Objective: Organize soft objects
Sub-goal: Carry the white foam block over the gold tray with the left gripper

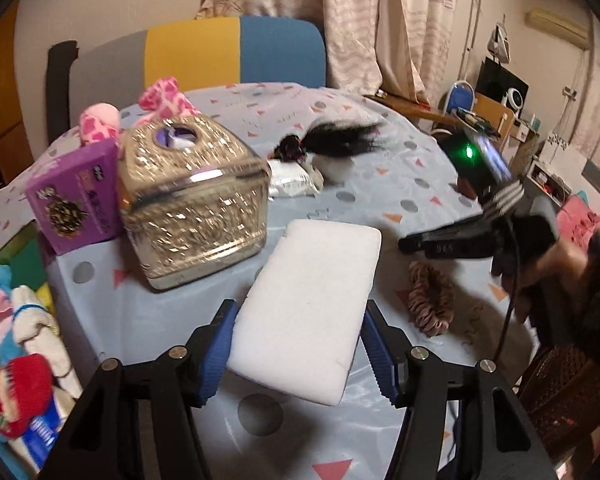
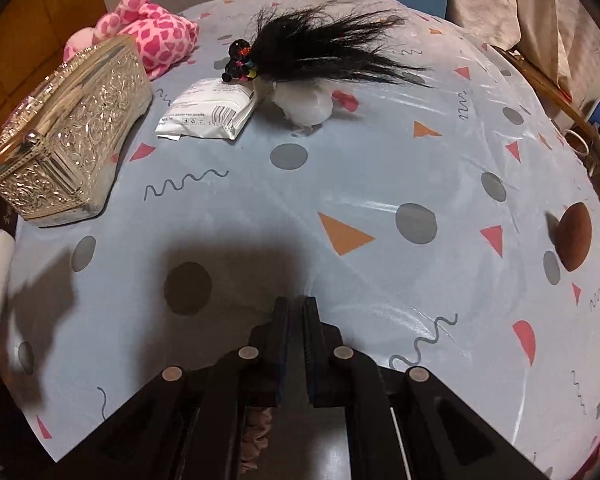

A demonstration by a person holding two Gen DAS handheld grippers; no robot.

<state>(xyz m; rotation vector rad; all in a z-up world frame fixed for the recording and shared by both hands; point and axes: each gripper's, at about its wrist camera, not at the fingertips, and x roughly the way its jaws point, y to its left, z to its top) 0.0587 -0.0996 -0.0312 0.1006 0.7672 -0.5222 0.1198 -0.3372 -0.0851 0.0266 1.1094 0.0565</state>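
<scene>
Left claw (image 1: 298, 354): blue pads clamped on the near end of a white foam block (image 1: 312, 304), which is lifted off the tablecloth (image 2: 340, 184).
Right claw (image 2: 296, 344): jaws together, nothing between them, above bare cloth.
Just right of the block: pink scrunchie (image 1: 430, 304), still loose.
Left, off the table edge: socks and plush pile (image 1: 16, 344), apparently gathered already.
Beyond, left: silver tissue box (image 1: 196, 200).
Farther ahead: wipes packet (image 2: 208, 110), black hair tuft (image 2: 324, 46), pink spotted toy (image 2: 156, 38), brown sponge (image 2: 576, 236) at far right. These likely remain to sort.
</scene>
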